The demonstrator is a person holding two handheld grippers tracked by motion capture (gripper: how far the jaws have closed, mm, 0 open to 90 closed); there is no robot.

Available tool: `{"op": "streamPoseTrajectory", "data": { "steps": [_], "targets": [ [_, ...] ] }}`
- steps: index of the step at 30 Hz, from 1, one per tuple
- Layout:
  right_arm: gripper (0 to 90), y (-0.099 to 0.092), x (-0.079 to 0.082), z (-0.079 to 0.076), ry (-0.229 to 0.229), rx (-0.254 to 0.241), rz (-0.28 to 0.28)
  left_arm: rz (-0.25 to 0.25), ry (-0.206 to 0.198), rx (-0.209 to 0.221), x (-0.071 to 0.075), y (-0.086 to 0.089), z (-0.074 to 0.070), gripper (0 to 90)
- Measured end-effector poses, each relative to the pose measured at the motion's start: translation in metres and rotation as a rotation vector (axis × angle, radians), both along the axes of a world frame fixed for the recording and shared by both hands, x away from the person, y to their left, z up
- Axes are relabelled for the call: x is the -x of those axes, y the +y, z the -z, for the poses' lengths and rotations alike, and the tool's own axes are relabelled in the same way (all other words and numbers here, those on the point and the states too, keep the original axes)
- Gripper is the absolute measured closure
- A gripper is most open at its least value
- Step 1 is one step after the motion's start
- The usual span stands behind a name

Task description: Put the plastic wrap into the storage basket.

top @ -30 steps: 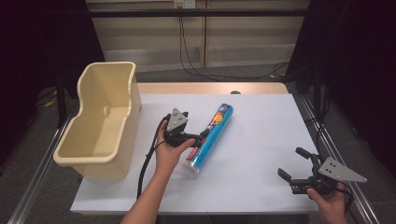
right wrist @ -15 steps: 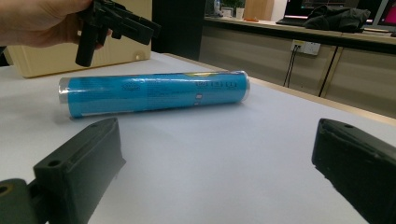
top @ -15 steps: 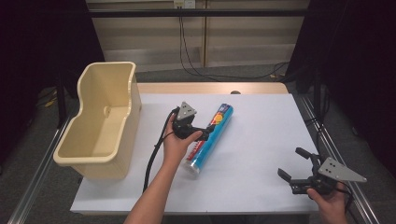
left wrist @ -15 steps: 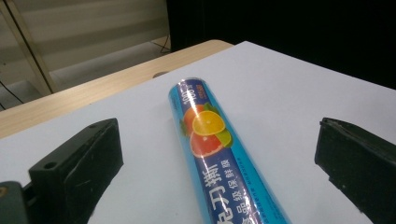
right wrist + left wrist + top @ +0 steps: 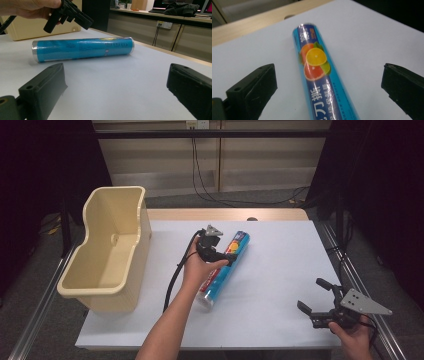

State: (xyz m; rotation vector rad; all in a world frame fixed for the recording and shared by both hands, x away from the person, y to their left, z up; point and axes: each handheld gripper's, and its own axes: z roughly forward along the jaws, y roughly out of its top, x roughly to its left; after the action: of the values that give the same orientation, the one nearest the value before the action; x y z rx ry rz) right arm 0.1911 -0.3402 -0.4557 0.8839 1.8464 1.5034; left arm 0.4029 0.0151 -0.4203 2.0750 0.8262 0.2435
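A blue roll with citrus fruit printed on its wrapper lies on the white table, its length running from front to back. My left gripper hovers just over the roll's middle, open, with one jaw on each side. In the left gripper view the roll runs up between the two spread jaws, and nothing touches it. My right gripper stands open near the front right corner, empty. It faces the roll from a distance, and the left gripper shows above the roll's end.
A tall beige plastic bin stands open and empty at the table's left edge. Metal rails run along both sides of the table. The left gripper's cable trails across the table beside the forearm.
The left hand has carried its gripper to the right and a little farther back, from beside the roll to over it. The right gripper has not moved.
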Motion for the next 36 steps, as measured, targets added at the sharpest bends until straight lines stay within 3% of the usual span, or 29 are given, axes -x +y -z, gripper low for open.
{"op": "streamPoseTrajectory", "data": {
  "steps": [8, 13, 27, 36],
  "targets": [
    [1.7, 0.0, -0.001, 0.0, 0.001, 0.003, -0.003, -0.037, 0.125, -0.114, -0.009, -0.006, 0.007, 1.3],
    [1.7, 0.0, -0.001, 0.001, 0.004, 0.008, -0.007, -0.058, 0.192, -0.13, -0.011, -0.009, 0.007, 2.2],
    [1.8, 0.001, -0.001, 0.001, 0.003, 0.015, -0.007, -0.072, 0.304, -0.236, -0.013, -0.024, 0.017, 6.1],
    [1.8, 0.0, -0.001, 0.001, 0.001, 0.018, -0.009, -0.055, 0.329, -0.313, -0.014, -0.035, 0.026, 11.9]
  ]
}}
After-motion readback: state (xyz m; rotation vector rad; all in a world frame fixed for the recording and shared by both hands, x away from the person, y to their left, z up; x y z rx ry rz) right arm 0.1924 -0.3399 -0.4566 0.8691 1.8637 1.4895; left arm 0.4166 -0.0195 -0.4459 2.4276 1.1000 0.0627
